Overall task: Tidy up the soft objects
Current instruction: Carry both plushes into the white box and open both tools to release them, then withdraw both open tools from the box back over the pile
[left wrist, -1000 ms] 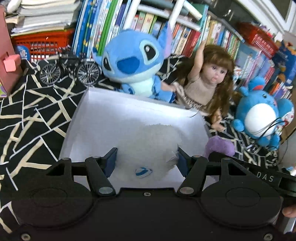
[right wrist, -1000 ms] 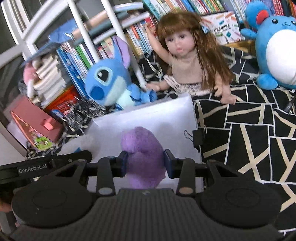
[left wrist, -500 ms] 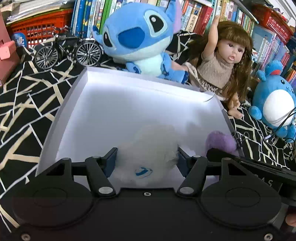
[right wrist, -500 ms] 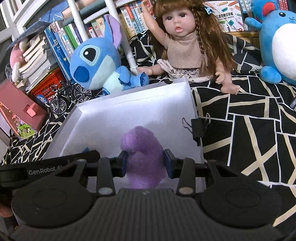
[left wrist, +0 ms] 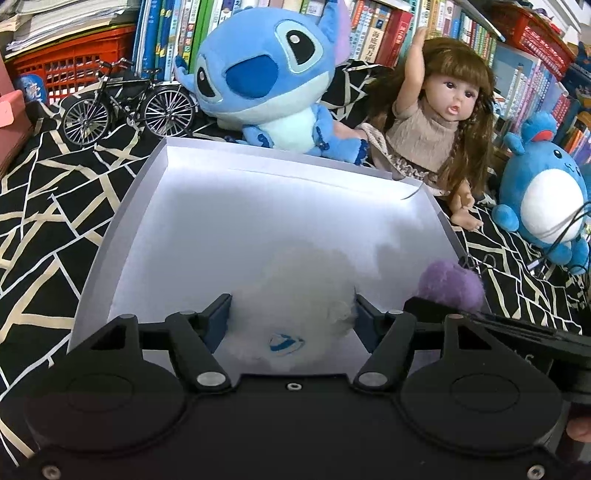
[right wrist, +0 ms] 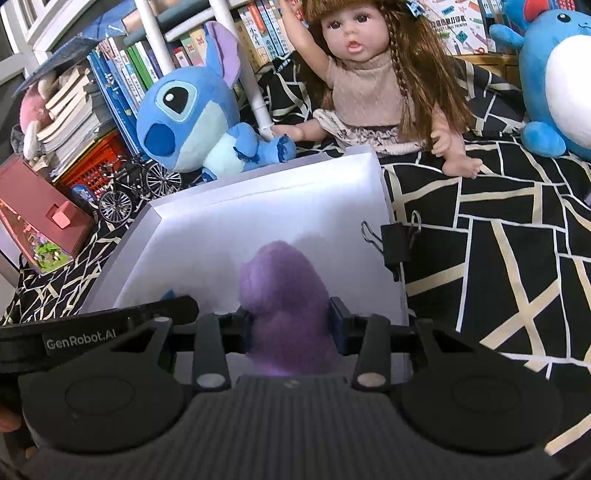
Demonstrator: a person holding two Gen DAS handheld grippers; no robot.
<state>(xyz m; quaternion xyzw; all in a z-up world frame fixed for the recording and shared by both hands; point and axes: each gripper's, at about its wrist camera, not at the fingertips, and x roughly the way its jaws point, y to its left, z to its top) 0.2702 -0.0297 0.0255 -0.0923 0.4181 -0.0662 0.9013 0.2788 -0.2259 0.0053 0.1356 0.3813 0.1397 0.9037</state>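
The left gripper [left wrist: 291, 317] is clamped on a white fluffy toy [left wrist: 295, 295] with a small blue mark, holding it low over the near end of a white box [left wrist: 236, 199]. The right gripper [right wrist: 290, 321] is clamped on a purple fluffy toy [right wrist: 284, 291], also over the near end of the box and close beside the left one; in the left view the purple toy [left wrist: 448, 282] shows at the box's right wall. A black binder clip [right wrist: 393, 240] grips that right wall.

The box sits on a black cloth with cream lines [left wrist: 44, 206]. Just behind the box sit a blue plush alien [left wrist: 266, 77] and a long-haired doll [left wrist: 439, 125] with one arm raised; a round blue and white plush [left wrist: 546, 192] stands to the right. A model bicycle [left wrist: 129, 107] stands left of the plush alien, in front of a red basket [left wrist: 70, 62]. Rows of books [left wrist: 376, 29] fill the shelves behind, and a pink toy house [right wrist: 37, 225] stands at the far left.
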